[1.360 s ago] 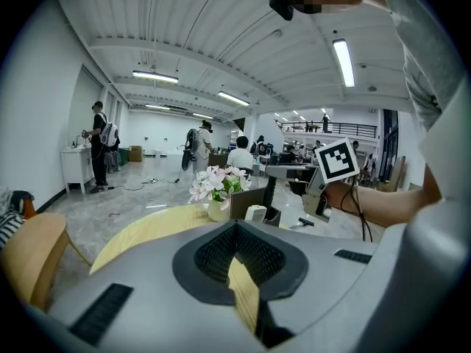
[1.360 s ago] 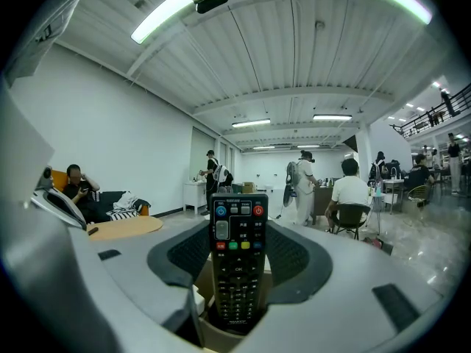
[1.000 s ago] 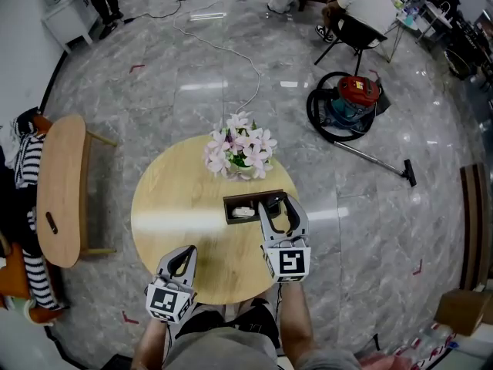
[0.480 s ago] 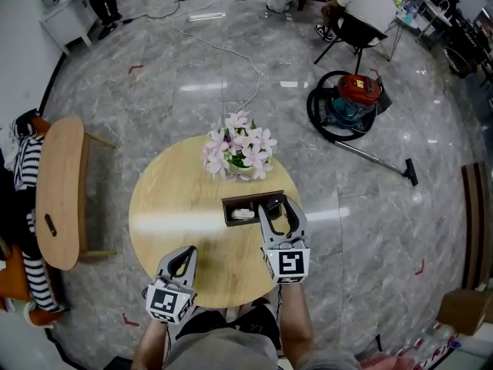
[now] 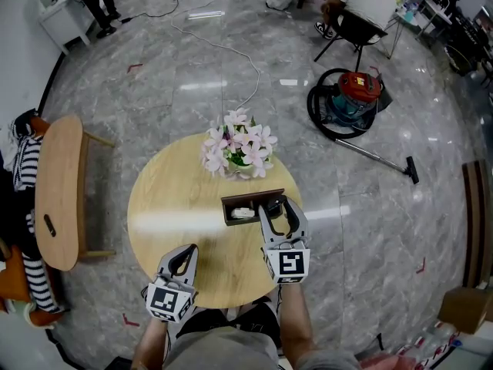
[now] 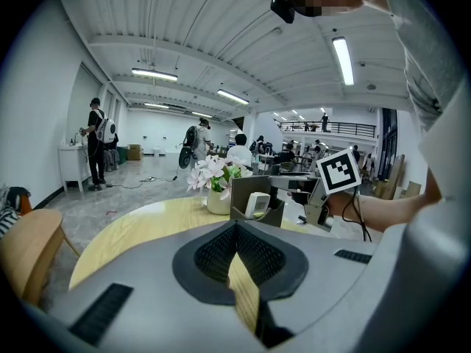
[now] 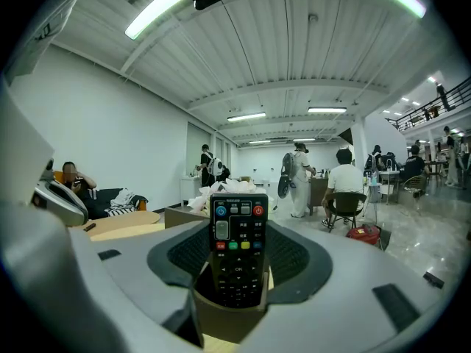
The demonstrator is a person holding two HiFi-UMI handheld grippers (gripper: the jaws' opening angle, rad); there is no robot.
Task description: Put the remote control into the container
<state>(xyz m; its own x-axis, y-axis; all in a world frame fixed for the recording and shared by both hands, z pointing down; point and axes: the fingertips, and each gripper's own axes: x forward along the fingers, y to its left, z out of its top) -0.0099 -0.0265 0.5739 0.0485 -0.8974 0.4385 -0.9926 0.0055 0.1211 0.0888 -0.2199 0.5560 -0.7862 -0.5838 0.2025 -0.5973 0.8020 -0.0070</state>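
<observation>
Setting: a round pale wooden worktop (image 5: 173, 206) seen from above. A person stands at its near edge with a hand-held gripper in each hand.
Right hand-held gripper (image 5: 279, 204): appears clenched on a black remote control with coloured buttons (image 7: 237, 245). The remote control stands upright between the jaws, buttons facing the gripper's camera.
Remote control: its lower end is inside the right compartment of a dark brown rectangular container (image 5: 251, 196), directly below the right hand-held gripper's jaws. The container's near wall hides how deep it reaches.
Left hand-held gripper (image 5: 186, 250): jaws drawn together with nothing between them, held over the near part of the worktop. The container lies ahead of it and to its right, well apart.
Other things: a small white object (image 5: 243, 213) sits in the container's left compartment, just left of the right jaws. A vase of pale pink flowers (image 5: 239, 151) stands just beyond the container.
Stage: judged close to done, with only the letting go left.
Risk one: if the jaws part before the remote control is seated, it could tip over the rim onto the worktop.
Risk two: if a pad catches as the gripper pulls away, it could lift the remote control out or drag the container.
Risk three: a push forward could shove the container into the vase.
</observation>
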